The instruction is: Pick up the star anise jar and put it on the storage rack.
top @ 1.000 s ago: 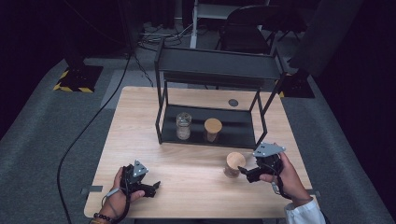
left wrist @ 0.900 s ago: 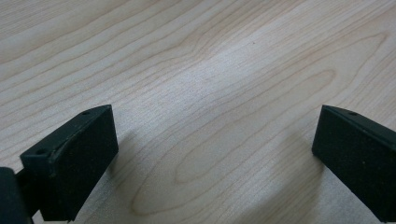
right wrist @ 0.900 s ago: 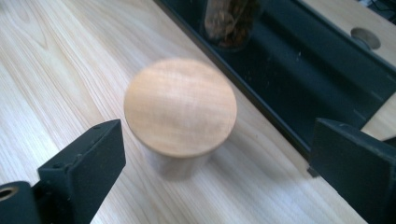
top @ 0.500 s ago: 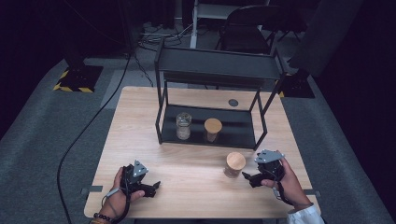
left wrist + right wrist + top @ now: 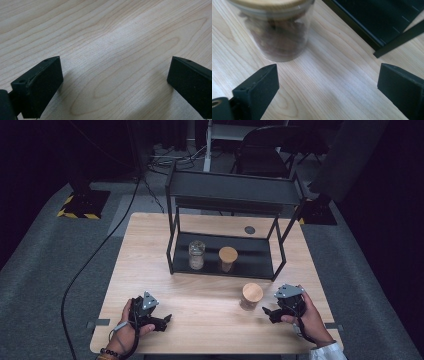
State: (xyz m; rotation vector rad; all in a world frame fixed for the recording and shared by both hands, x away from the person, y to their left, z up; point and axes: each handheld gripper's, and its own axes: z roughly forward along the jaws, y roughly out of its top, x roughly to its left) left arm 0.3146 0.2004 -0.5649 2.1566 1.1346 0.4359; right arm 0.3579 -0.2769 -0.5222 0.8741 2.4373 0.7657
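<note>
A glass jar with a wooden lid (image 5: 251,295) stands on the wooden table (image 5: 210,305), in front of the black shelf rack (image 5: 227,255). In the right gripper view the jar (image 5: 278,30) holds brown contents and sits just ahead of the left jaw. My right gripper (image 5: 267,312) rests open on the table a little to the jar's right, jaws wide (image 5: 327,87), nothing between them. My left gripper (image 5: 167,319) lies open near the front left edge, over bare wood (image 5: 115,87). On the rack's lower shelf stand a clear glass jar (image 5: 196,255) and a second wooden-lidded jar (image 5: 227,258).
The rack's black frame posts (image 5: 278,265) rise close behind the right gripper. A small dark disc (image 5: 249,230) lies on the table behind the rack. A chair (image 5: 265,150) and cables (image 5: 95,260) are on the floor beyond and left of the table.
My right gripper has drawn back toward the front edge, away from the wooden-lidded jar, which stays put. The left gripper has not moved.
</note>
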